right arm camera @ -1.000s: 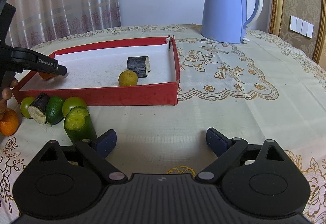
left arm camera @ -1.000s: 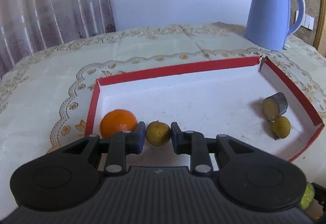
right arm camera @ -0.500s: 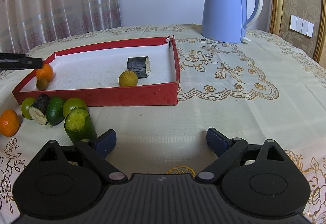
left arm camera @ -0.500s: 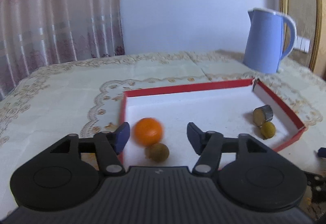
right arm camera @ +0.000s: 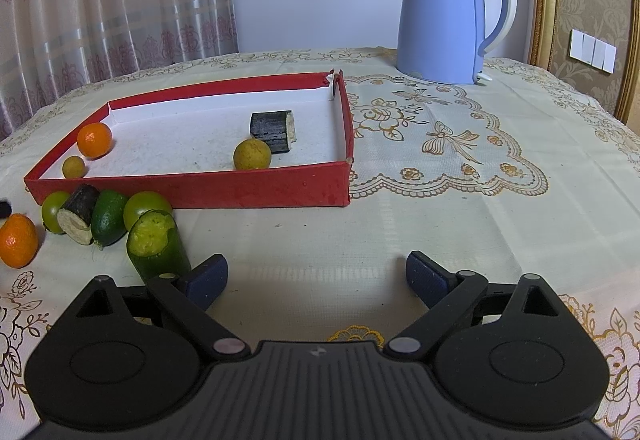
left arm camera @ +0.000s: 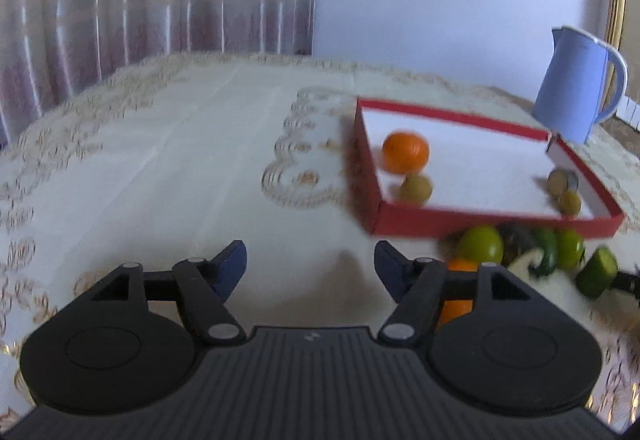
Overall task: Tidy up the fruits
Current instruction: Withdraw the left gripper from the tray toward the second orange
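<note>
A red tray [right arm camera: 256,189] [left arm camera: 480,217] holds an orange [right arm camera: 94,139] [left arm camera: 405,151], a small brownish fruit [right arm camera: 73,166] [left arm camera: 416,189], a yellow fruit [right arm camera: 252,154] and a dark cut piece [right arm camera: 272,131]. In front of the tray lie green fruits [right arm camera: 144,201] [left arm camera: 480,248], a dark cut piece [right arm camera: 78,213], a cut green piece [right arm camera: 158,244] and a second orange [right arm camera: 17,241] [left arm camera: 456,304]. My left gripper [left arm camera: 310,268] hangs over bare cloth left of the tray, jaws opening, nothing between them. My right gripper [right arm camera: 316,276] stands open and empty over the cloth.
A blue kettle [right arm camera: 452,15] [left arm camera: 576,91] stands at the back right of the table. The table [right arm camera: 480,199] wears a cream embroidered cloth. Curtains hang behind, and a gold frame with wall switches [right arm camera: 592,49] is at the right.
My left gripper let go of the small brownish fruit in the tray, opened, and drew back and to the left, out of the tray. The right gripper has not moved.
</note>
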The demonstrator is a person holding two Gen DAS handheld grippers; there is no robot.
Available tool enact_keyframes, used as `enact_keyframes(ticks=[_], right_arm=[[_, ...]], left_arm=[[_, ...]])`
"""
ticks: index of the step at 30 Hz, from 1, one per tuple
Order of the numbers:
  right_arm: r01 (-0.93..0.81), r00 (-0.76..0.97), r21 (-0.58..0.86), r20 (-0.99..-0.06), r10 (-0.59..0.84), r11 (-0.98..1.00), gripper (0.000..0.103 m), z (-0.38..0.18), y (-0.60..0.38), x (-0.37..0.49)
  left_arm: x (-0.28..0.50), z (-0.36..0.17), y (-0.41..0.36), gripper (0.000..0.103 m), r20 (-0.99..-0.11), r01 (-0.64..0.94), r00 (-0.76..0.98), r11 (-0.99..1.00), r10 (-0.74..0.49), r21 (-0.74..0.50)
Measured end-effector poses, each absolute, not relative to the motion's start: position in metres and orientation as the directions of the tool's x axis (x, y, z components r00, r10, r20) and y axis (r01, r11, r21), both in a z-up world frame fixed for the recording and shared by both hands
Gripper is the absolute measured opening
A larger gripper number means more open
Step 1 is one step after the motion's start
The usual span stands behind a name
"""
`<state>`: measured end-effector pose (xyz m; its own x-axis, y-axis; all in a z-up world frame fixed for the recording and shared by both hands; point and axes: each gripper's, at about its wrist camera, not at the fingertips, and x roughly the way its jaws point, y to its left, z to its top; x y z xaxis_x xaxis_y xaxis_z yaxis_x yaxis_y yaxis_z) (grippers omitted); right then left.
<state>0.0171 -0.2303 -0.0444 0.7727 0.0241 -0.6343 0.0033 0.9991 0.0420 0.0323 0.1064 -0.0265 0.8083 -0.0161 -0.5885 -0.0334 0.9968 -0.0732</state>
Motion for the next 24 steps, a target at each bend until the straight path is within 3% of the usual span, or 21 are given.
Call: enact_keyframes(ticks=[6,14,20,24], right_arm=[[0.003,0.772,0.038,-0.635,0.022,0.999,0.097,-0.044,-0.229,0.017],[0.003,0.772,0.038,-0.635,0.022,0.999,0.097,-0.045,-0.229,0.017],[0.0,0.778,0.055,-0.628,0.034,0.999,0.097,-0.044,-0.231,0.014],[-0.024,0.788,0.071,-0.613,0.062,0.997,0.097,-0.042,-0.23,0.001]], left_arm=[[0.016,-0.036,0.094,0.08,-0.59,0.047,0.805,0.998,-0.065,-0.045],[0.013,-0.041,0.082,0.096,-0.584,0.004,0.811,0.998,0.032,0.059],[0.019,-0.045,0.083,0.103,-0.585,-0.011,0.809,0.996,0.062,0.091],[0.024,-0.046,0.093,0.103,-0.612,-0.012,0.791,1.0,0.022,0.02]])
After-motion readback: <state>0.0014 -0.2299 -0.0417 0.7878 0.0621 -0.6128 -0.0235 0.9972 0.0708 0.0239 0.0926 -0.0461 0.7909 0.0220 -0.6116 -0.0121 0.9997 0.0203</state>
